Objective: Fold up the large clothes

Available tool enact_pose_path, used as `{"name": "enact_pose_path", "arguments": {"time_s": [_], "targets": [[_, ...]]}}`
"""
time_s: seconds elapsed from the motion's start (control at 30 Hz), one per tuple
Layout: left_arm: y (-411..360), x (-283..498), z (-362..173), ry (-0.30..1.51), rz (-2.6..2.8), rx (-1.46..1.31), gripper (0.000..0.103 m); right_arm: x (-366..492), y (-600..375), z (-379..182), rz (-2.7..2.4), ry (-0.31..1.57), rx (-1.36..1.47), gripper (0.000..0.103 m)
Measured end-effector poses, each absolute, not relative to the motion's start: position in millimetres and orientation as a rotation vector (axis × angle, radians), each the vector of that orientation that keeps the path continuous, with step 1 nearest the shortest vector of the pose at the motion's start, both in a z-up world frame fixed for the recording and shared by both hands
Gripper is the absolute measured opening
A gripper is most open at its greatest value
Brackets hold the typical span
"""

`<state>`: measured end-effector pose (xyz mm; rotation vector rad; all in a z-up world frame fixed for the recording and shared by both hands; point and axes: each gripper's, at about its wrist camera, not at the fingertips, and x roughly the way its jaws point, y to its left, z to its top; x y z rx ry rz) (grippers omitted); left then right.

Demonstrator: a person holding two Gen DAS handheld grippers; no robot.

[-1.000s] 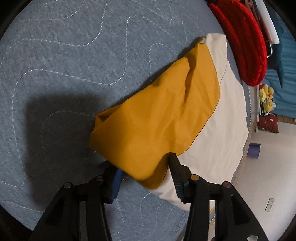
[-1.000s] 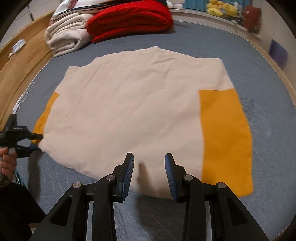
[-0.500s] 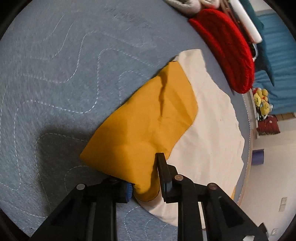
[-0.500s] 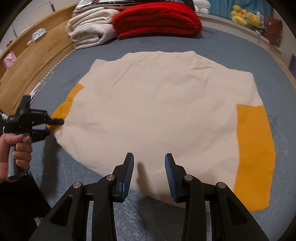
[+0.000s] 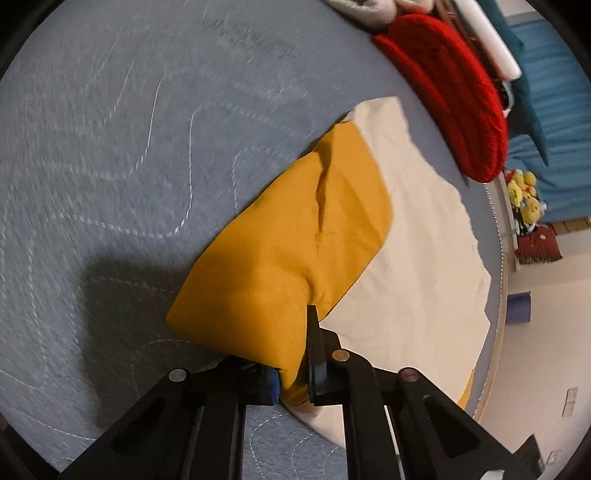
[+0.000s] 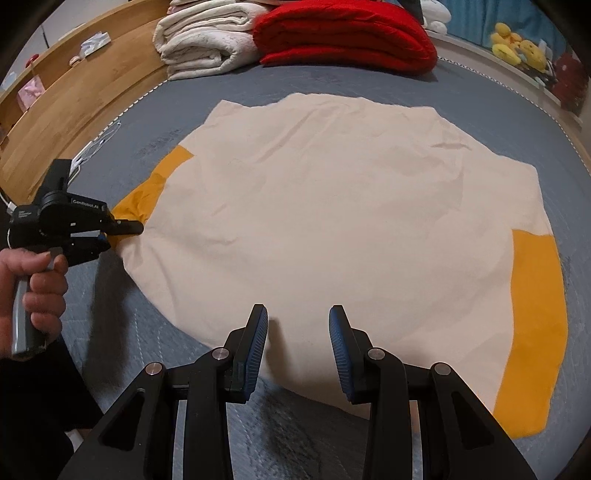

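A large cream shirt (image 6: 332, 206) with yellow sleeves lies flat on the grey quilted bed cover (image 5: 110, 147). My left gripper (image 5: 291, 354) is closing its jaws on the end of the left yellow sleeve (image 5: 295, 240), and the fabric bunches between the pads. The right wrist view shows that left gripper (image 6: 122, 229) in a hand at the shirt's left edge. My right gripper (image 6: 298, 314) hovers open over the shirt's near hem with nothing between its fingers. The other yellow sleeve (image 6: 535, 314) lies flat at the right.
A folded red blanket (image 6: 343, 33) and a folded white blanket (image 6: 203, 40) sit at the far end of the bed. A wooden frame (image 6: 74, 96) runs along the left, with a white cable (image 6: 99, 144) beside it. Plush toys (image 6: 517, 44) sit at the back right.
The left jaws have closed from wide apart onto the yellow sleeve end and lifted it a little. The right gripper has slid leftward along the near hem, still open.
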<state>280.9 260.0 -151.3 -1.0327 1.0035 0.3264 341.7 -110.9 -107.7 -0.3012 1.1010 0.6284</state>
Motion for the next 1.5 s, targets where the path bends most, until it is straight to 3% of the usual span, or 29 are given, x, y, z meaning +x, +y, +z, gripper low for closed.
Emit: {"name": "enact_pose_path", "arguments": {"time_s": [0.2, 0.47, 0.73, 0.83, 1.03, 1.3, 1.5], "targets": [[262.9, 276.3, -113.0, 0.896, 0.334, -0.934, 0.007, 337.3, -89.4, -104.2, 0.645, 1.085, -0.312, 0.036], [264.0, 252.1, -79.6, 0.893, 0.382, -0.781, 0.006, 324.3, -50.5, -95.5, 0.798, 1.07, -0.289, 0.036], [221.9, 266.0, -52.7, 0.878, 0.288, -0.521, 0.004, 345.3, -26.9, -164.3, 0.779, 1.331, -0.261, 0.034], [203.1, 274.0, -35.9, 0.843, 0.263, -0.416, 0.003, 350.0, -24.4, -173.2, 0.77, 1.343, -0.255, 0.034], [176.7, 277.1, -18.0, 0.797, 0.205, -0.349, 0.003, 356.6, -47.7, -121.4, 0.763, 1.195, -0.228, 0.034], [99.4, 294.8, 4.6, 0.732, 0.068, -0.247, 0.002, 374.5, -167.8, -24.7, 0.537, 0.944, -0.118, 0.035], [6.1, 320.1, 4.4, 0.711, -0.082, -0.13, 0.001, 374.7, -274.0, 19.7, 0.402, 0.895, 0.027, 0.035]]}}
